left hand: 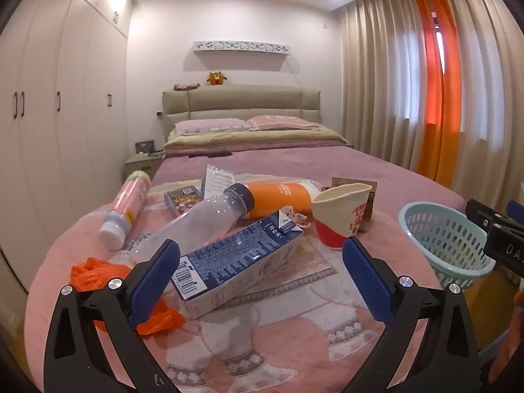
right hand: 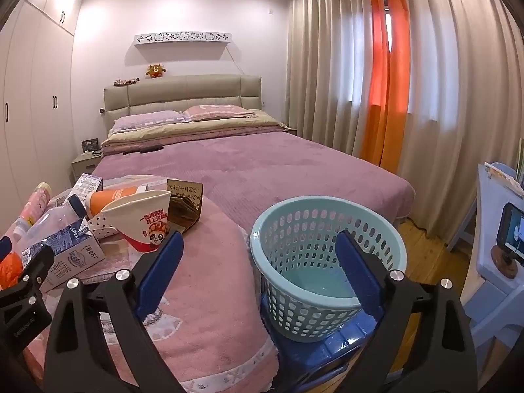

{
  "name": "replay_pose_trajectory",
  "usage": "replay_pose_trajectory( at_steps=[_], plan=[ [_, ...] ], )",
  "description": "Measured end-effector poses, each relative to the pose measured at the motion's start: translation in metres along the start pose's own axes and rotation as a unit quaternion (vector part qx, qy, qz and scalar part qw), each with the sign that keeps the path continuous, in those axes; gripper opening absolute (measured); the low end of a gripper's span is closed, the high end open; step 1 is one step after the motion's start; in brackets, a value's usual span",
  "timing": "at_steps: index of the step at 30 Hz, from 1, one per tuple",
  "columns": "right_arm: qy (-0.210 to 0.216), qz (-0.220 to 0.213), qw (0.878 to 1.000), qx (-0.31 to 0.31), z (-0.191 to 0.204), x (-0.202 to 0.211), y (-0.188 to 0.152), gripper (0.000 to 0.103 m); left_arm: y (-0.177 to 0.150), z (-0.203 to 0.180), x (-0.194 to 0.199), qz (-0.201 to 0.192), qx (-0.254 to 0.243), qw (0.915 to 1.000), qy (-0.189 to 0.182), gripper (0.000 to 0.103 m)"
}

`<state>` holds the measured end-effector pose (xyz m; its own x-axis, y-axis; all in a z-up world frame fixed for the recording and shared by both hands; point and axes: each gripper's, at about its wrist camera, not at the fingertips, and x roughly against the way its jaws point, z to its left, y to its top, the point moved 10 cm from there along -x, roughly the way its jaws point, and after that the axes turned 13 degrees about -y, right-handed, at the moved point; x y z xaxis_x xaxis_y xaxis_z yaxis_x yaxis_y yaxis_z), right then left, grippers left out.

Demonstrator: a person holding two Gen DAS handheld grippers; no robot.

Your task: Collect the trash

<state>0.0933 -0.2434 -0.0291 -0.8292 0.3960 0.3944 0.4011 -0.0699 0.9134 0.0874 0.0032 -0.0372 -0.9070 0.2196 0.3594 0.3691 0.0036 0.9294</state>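
Observation:
Trash lies on a pink blanket (left hand: 278,327) at the foot of the bed. A blue and white milk carton (left hand: 235,262) lies on its side just beyond my open, empty left gripper (left hand: 262,249). Behind it are a clear plastic bottle (left hand: 199,219), an orange bottle (left hand: 278,196), a crushed paper cup (left hand: 340,213), a pink tube (left hand: 126,209) and an orange plastic bag (left hand: 95,271). A light blue perforated basket (right hand: 327,255) stands empty on a blue stool (right hand: 327,353). My right gripper (right hand: 258,249) is open and empty, over the basket's near left rim.
A brown card packet (right hand: 186,206) and a small dark box (left hand: 181,198) lie among the trash. The purple bed (right hand: 262,163) stretches behind. Wardrobes (left hand: 49,114) line the left wall, curtains (right hand: 425,82) the right. A light blue table with a phone (right hand: 511,229) stands at right.

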Motion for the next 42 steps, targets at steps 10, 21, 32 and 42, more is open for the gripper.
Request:
replay_pose_trajectory(
  at_steps=[10,21,32,42],
  plan=[
    [0.003,0.003,1.0,0.001,0.0024,-0.001,-0.002,0.089,-0.0017,-0.0016,0.0001,0.001,-0.002,1.0,-0.001,0.096],
    [0.002,0.003,1.0,0.0,0.0025,-0.0006,-0.0015,0.089,-0.0016,-0.002,0.0008,0.002,0.001,1.0,0.0,0.096],
    [0.003,0.003,1.0,-0.001,0.0021,-0.0006,-0.001,0.089,-0.0012,-0.0013,0.0,0.001,0.009,1.0,-0.002,0.096],
    [0.002,0.001,1.0,-0.001,0.0002,0.0009,-0.0024,0.089,0.0003,0.0002,0.0019,-0.004,0.01,0.9999,-0.004,0.096]
  ],
)
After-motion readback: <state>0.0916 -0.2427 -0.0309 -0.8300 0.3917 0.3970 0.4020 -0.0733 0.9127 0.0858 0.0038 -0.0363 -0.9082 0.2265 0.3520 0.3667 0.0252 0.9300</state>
